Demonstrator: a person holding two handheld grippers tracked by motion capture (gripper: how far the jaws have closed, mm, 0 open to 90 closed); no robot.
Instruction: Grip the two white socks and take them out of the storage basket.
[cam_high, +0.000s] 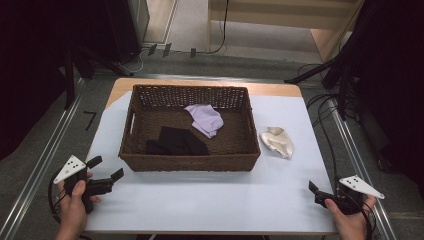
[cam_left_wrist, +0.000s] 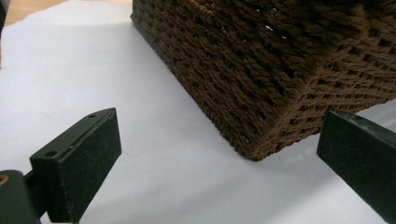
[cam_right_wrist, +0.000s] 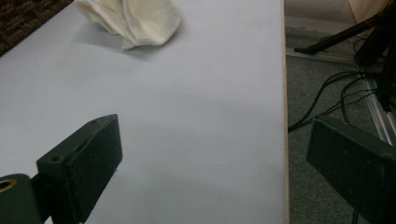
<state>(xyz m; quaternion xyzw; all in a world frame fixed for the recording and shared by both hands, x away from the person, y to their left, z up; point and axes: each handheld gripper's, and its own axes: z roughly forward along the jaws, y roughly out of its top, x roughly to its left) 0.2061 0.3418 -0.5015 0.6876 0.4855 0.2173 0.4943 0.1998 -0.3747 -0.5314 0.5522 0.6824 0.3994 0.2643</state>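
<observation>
A brown wicker basket stands in the middle of the table, holding a lilac cloth and a black cloth. A crumpled cream cloth lies on the table just right of the basket. My left gripper hovers open near the basket's front left corner, nothing between its jaws. In the left gripper view that gripper faces the basket's woven corner. My right gripper is open at the front right of the table. In the right gripper view it points toward the cream cloth, well short of it.
A pale blue sheet covers the wooden table. The table's right edge runs close beside my right gripper, with cables on the grey floor beyond. Dark stands and cables flank the table on both sides.
</observation>
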